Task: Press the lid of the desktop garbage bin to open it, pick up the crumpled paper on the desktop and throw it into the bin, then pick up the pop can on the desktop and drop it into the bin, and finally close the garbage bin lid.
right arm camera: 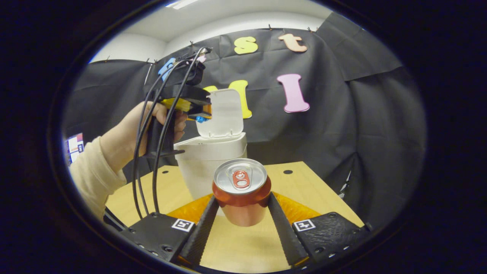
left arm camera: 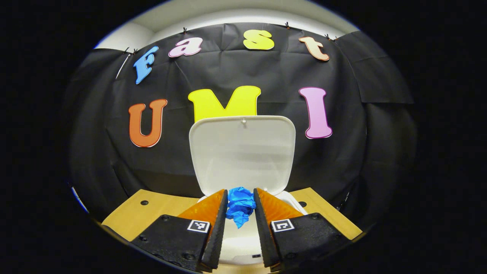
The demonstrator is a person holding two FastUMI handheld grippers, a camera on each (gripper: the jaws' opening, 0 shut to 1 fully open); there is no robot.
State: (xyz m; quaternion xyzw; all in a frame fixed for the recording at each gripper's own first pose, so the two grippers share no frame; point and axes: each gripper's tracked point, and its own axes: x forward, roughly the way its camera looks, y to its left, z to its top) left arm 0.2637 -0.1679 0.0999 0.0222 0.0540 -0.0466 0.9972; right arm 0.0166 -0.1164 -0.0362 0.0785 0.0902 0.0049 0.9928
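Black cloth closes the booth behind a pale wooden table [left arm camera: 152,213] with small holes. On it stands the white bin [right arm camera: 205,163], its lid [left arm camera: 243,152] raised upright. The left claw [left arm camera: 240,207] grips the blue paper [left arm camera: 239,207] between both fingers, just above the bin's mouth — to do this step well, I think it should open only when the paper hangs fully over the hole. The right claw [right arm camera: 241,207] holds the can [right arm camera: 241,194] between its fingers, in front of the bin — it seems to be pinched on both sides.
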